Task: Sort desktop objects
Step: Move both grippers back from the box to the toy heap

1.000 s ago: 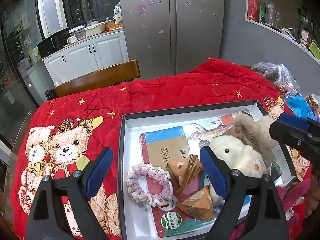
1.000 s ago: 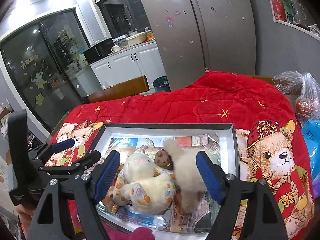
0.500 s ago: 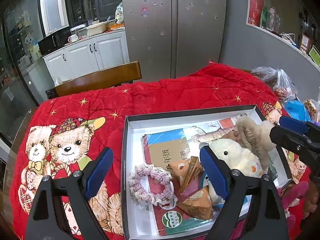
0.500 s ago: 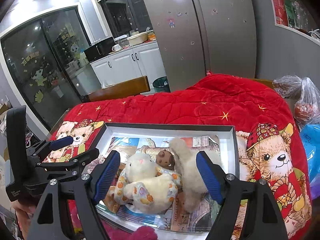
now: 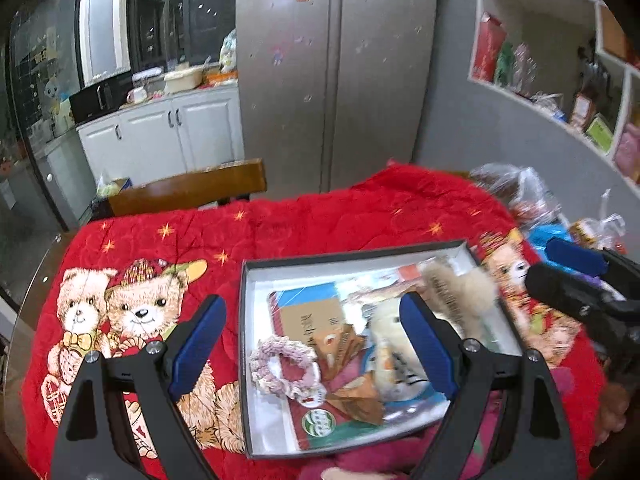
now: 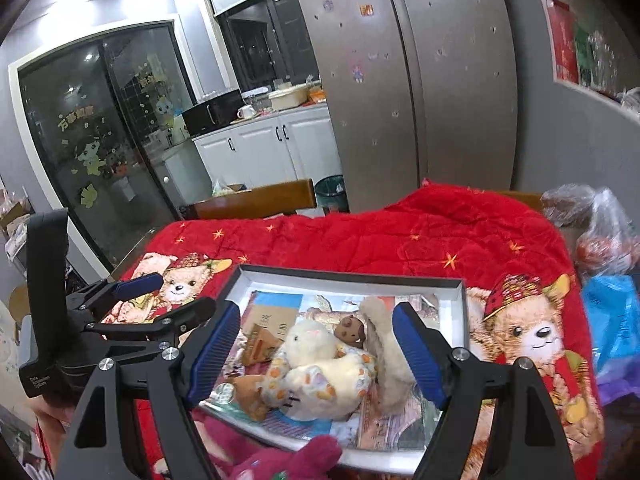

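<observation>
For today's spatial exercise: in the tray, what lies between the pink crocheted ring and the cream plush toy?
In the left wrist view, brown cardboard packets lie between the pink crocheted ring and the cream plush toy, all on booklets inside the tray.

A shallow box [image 6: 452, 294] holds a cream plush [image 6: 316, 364], a pink crochet ring [image 5: 280, 364], booklets [image 5: 308, 312] and brown packets [image 5: 352, 400].

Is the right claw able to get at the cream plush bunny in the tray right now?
Probably yes: the right claw is open, and the cream plush bunny lies uncovered atop the tray.
</observation>
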